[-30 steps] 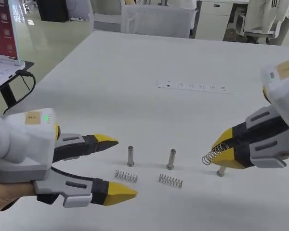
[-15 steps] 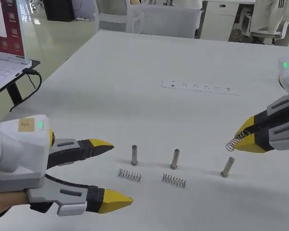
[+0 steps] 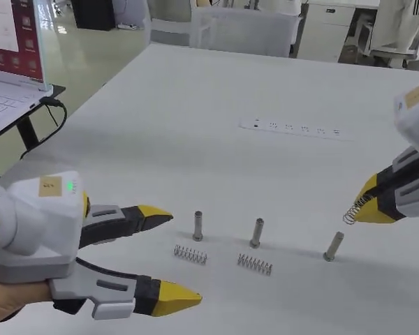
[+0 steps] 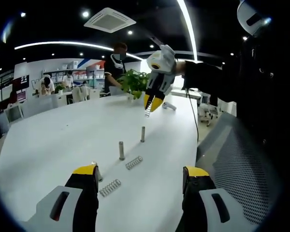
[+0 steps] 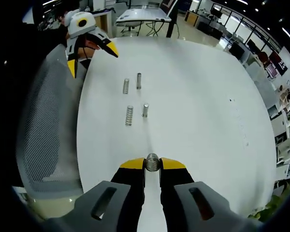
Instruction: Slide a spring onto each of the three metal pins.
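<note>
Head view:
- left gripper (image 3: 178, 258) at 8 o'clock, claw spread wide, nothing in it. Tan sticker (image 3: 50, 185) on its housing, text too small to read; green LED (image 3: 70, 186) beside the sticker.
- right gripper (image 3: 364, 209) at 3 o'clock, claw pinched on the held spring (image 3: 352, 212), which sticks out past the yellow tips. The sticker on this housing is also unreadable.
- three pins in a row on the white table (image 3: 216, 105): left pin (image 3: 197, 227), middle pin (image 3: 257, 233) and right pin (image 3: 333, 246), which is tilted. All are bare.
- the held spring is in the air at 1 o'clock of the right pin, not touching it.
- left loose spring (image 3: 190, 254) lies flat just at 6 o'clock of the left pin, and right loose spring (image 3: 255, 264) the same under the middle pin.
- power strip (image 3: 293, 129) at 12 o'clock, markings illegible. Laptop (image 3: 14, 56) at 10 o'clock, red screen, text unreadable.

Left gripper view:
- own claw (image 4: 141, 171) is wide open and empty.
- the pins and both loose springs lie ahead on the table. The right gripper (image 4: 153, 100) at 12 o'clock hangs the held spring (image 4: 148, 108) above the far pin (image 4: 143, 134).

Right gripper view:
- own claw (image 5: 152, 166) is closed on the held spring (image 5: 152, 163), seen end-on.
- two pins and both loose springs at 11 o'clock, with the open left gripper (image 5: 89, 58) past them.
</note>
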{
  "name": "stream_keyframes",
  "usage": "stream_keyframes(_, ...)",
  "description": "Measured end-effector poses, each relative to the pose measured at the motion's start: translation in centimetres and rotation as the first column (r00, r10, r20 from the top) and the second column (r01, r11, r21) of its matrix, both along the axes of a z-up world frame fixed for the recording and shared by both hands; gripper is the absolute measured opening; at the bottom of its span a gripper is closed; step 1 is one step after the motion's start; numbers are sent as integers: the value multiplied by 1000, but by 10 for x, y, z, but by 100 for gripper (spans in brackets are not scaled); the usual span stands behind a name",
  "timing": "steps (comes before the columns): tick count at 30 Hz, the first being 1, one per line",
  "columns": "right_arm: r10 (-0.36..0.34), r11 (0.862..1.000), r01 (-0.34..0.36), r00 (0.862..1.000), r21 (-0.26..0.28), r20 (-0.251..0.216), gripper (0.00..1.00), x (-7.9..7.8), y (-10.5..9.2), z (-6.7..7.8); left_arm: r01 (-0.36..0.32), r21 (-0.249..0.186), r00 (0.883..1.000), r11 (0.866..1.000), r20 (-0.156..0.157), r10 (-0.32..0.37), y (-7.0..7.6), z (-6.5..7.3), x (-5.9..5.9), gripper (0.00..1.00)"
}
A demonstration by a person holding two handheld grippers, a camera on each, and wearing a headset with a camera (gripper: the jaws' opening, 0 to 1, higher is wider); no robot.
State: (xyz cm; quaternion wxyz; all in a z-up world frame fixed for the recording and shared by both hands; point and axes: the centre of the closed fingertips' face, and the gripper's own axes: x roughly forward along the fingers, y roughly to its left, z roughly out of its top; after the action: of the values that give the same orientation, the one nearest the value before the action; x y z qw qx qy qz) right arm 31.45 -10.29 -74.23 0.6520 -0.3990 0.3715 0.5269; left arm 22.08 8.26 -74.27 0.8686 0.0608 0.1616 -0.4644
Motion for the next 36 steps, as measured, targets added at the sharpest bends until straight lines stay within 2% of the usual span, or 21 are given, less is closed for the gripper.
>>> stream_keyframes(2, 4, 1000, -4, 1000, -18, 0, 9, 2, -1, -5, 0, 0, 1000, 1000, 0, 0, -1, -1, 0, 67)
stream_keyframes(9, 9, 1000, -9, 1000, -26, -27, 9, 2, -1, -15, 1, 1, 1000, 1000, -6, -1, -3, -2, -2, 67)
stream_keyframes(16, 11, 999, -12, 999, -43, -35, 9, 6, -2, -25, -3, 0, 1000, 1000, -6, 3, -3, -2, -1, 67)
stream_keyframes(19, 15, 998, -17, 999, -67, -28, 9, 8, -4, -31, -3, 0, 1000, 1000, -8, 3, -4, -3, -1, 67)
stream_keyframes(23, 11, 999, -13, 999, -50, -43, 9, 9, -2, -32, -5, -2, 1000, 1000, -8, 5, -4, -3, -1, 67)
stream_keyframes(26, 11, 998, -13, 999, -64, -38, 9, 11, -4, -35, -5, -2, 1000, 1000, -10, 4, -4, -3, -1, 67)
stream_keyframes(36, 8, 998, -11, 999, -66, -51, 9, 14, -5, -41, -7, -1, 1000, 1000, -12, 7, -4, -4, 0, 67)
